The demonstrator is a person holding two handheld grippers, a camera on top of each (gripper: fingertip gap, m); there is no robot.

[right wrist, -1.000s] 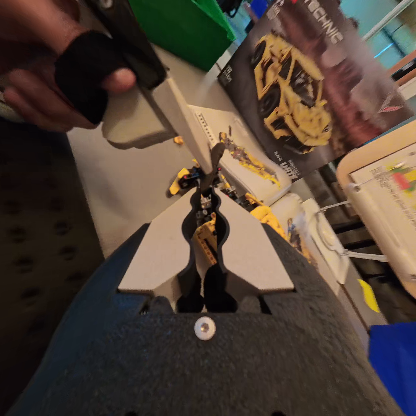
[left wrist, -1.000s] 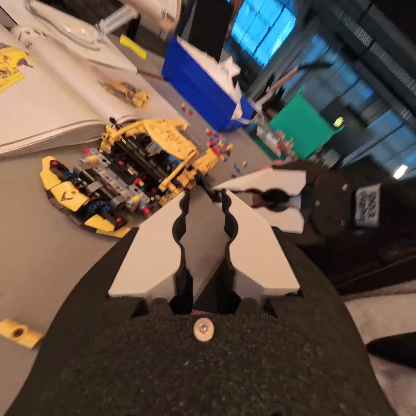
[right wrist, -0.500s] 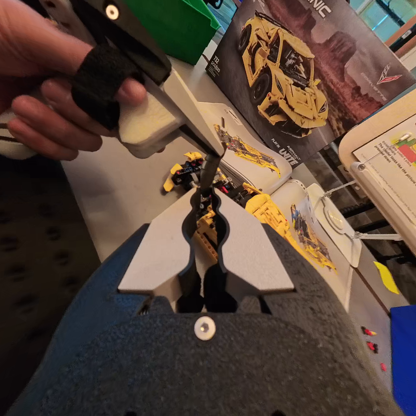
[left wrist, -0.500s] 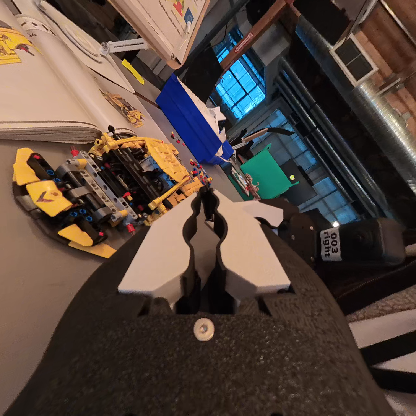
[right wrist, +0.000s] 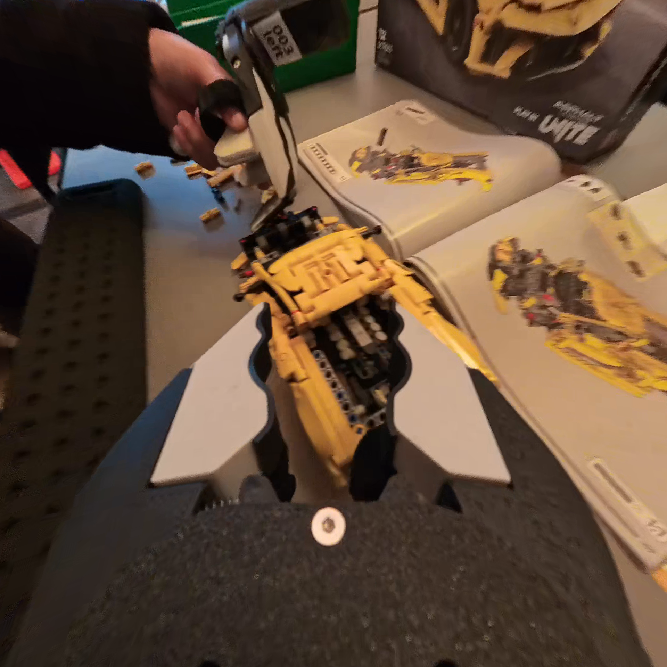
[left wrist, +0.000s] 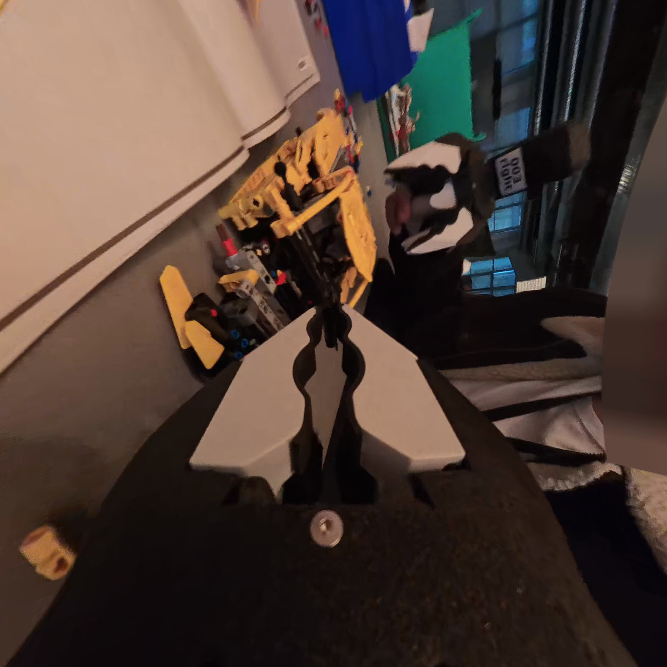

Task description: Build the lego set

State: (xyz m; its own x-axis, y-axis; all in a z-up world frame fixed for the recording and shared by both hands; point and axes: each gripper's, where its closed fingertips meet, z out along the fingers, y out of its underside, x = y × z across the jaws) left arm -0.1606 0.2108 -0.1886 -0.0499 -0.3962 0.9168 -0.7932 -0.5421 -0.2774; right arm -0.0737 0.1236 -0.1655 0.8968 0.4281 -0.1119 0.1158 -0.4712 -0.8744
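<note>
Left gripper (left wrist: 329,317): its 2 white fingers are nearly together, pinching a thin black piece (left wrist: 330,326) at the tips; the tips sit at the near end of the car. In the right wrist view it (right wrist: 269,216) comes down from above, held by a hand (right wrist: 187,108) in a dark sleeve.

Right gripper (right wrist: 326,317): fingers spread wide, one on each side of the car's body; whether they touch it cannot be told. In the left wrist view it (left wrist: 408,202) hangs beside the car, jaws apart.

Lego car (right wrist: 325,285): partly built, yellow panels over a black and grey frame, resting on the grey table (right wrist: 187,288) just beside the open instruction book (right wrist: 451,169).

Loose pieces: small yellow parts (right wrist: 209,214) scattered on the table near the hand; 1 yellow connector (left wrist: 47,557) lies apart at the left.

Background: the set's dark box (right wrist: 523,54) stands behind the book, a green bin (right wrist: 314,68) beside it, a blue bin (left wrist: 368,47) farther off.
</note>
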